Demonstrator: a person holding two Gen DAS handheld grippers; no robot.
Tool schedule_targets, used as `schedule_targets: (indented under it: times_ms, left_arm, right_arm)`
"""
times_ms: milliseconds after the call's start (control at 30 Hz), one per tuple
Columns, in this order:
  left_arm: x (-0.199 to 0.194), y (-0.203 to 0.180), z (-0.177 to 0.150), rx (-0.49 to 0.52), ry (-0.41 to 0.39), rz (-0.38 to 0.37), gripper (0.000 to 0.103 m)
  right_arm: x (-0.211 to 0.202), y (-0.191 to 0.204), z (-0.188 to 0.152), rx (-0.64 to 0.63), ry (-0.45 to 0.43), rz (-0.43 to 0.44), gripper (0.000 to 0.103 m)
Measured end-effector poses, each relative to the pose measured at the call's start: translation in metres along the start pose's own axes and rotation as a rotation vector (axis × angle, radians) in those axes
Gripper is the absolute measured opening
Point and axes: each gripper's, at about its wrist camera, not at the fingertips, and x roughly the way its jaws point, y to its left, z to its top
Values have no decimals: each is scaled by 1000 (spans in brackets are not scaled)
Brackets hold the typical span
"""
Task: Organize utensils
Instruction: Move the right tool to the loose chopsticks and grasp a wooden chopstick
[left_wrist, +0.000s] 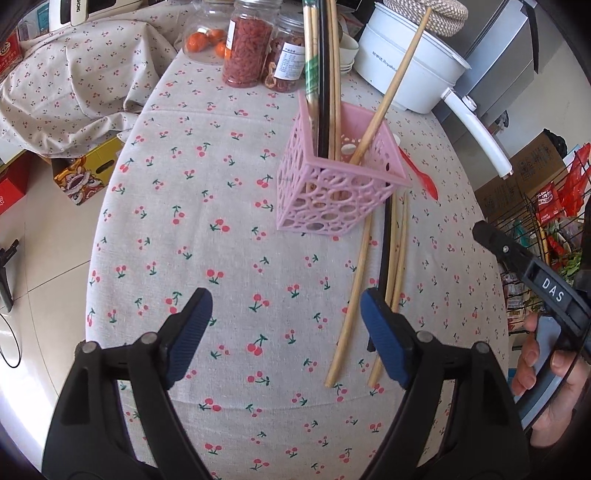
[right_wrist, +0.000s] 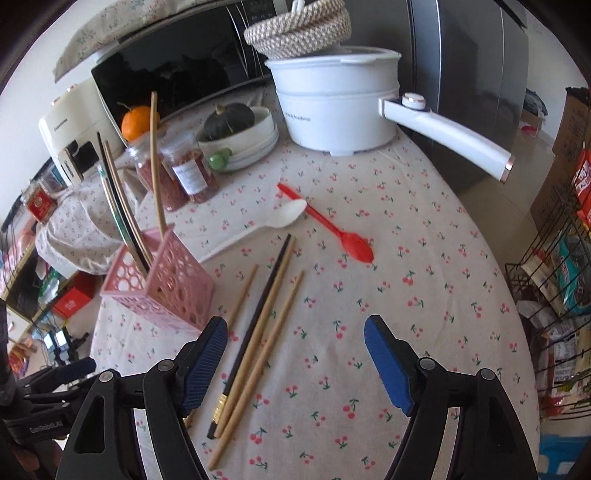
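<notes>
Nearest the cameras, both tongs stood wide apart and held nothing. The left gripper (left_wrist: 286, 332) hung over bare cherry-print tablecloth (left_wrist: 207, 206), its right blue pad just beside the near ends of the loose chopsticks. The right gripper (right_wrist: 295, 362) hovered with those same sticks lying between its fingers but untouched: three pale wooden chopsticks (right_wrist: 258, 347) and one black chopstick with a gold band (right_wrist: 255, 332), fanned out on the cloth with their near ends toward the camera. A hand (left_wrist: 546, 376) gripping the right tool's handle showed at the right edge of the left wrist view.

Just beyond the sticks' far ends, on the left, stood the pink perforated plastic square basket (right_wrist: 173, 291), upright, already holding several chopsticks (left_wrist: 325, 74) leaning against its walls; it partly hid the far ends of the loose ones in the left view. Farther off lay a white plastic spoon (right_wrist: 284, 218) and a red plastic spoon (right_wrist: 343, 236), their handles crossing.

At the far side stood two clear jars of dried red food (right_wrist: 184, 173), a bowl holding a dark green squash (right_wrist: 240, 129), an orange (right_wrist: 136, 122), and a white electric pot with a long handle (right_wrist: 332, 107) topped by a woven rope coaster (right_wrist: 299, 26).
</notes>
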Motion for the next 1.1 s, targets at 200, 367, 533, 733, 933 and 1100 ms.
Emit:
schedule_targets:
  times_ms: [200, 367, 533, 733, 933, 1100]
  left_arm:
    - [15, -5, -1, -1, 50, 15, 82]
    - [19, -5, -1, -1, 64, 25, 82]
    - [20, -3, 1, -6, 69, 25, 82]
    - [20, -2, 1, -2, 70, 22, 82]
    - [16, -6, -2, 19, 71, 12, 82]
    - [5, -22, -12, 106, 46, 0, 82]
  right_arm:
    - [41, -17, -12, 58, 175, -22, 78]
    - [64, -11, -10, 53, 225, -31, 78]
    - [80, 5, -10, 21, 267, -31, 78]
    - [88, 22, -15, -31, 298, -125, 78]
    - [82, 43, -24, -112, 276, -129, 37]
    - [73, 21, -28, -77, 296, -45, 7]
